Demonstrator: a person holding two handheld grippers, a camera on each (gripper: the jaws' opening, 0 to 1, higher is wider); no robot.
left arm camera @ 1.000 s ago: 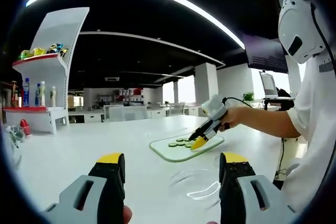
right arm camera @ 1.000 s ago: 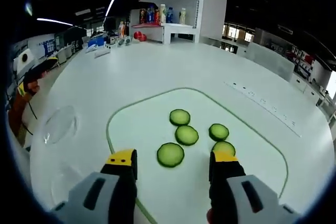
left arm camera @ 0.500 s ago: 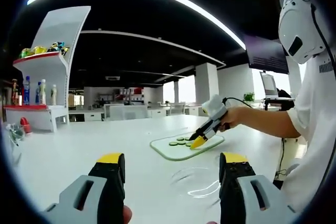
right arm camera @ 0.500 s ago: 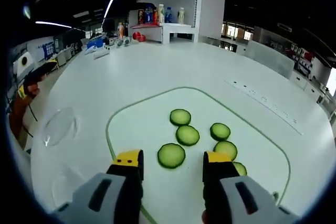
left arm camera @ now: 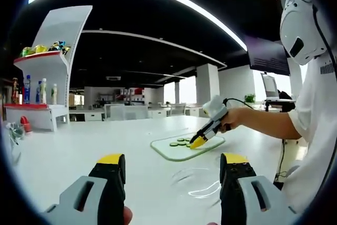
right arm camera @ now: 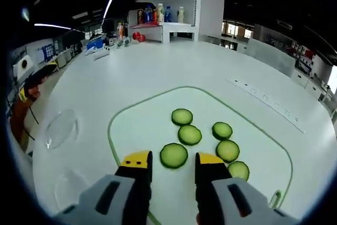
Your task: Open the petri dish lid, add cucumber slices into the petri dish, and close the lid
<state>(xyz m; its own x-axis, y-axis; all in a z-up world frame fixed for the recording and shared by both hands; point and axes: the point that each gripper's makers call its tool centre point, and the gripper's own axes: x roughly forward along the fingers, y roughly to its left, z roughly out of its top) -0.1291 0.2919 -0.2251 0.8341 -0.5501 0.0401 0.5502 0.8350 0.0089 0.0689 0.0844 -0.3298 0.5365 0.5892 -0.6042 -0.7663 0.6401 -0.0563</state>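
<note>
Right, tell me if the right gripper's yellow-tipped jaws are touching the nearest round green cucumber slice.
Cannot tell. In the right gripper view the right gripper has its jaws close on either side of the nearest cucumber slice, with thin gaps visible, but the jaws' height over the green-edged cutting board is unclear.

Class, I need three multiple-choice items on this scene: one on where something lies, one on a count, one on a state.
1. Where do the cucumber slices lie?
A. on the green-edged cutting board
B. in the petri dish
C. on the shelf

2. How many slices does the right gripper view show?
A. two
B. five
C. eight

3. How does the right gripper stand?
A. shut on the lid
B. holding a bottle
C. jaws apart beside the nearest slice

Key:
1. A, all rest on the cutting board.
2. B, five green rounds countable.
3. C, the yellow tips flank the slice, with gaps showing.
</note>
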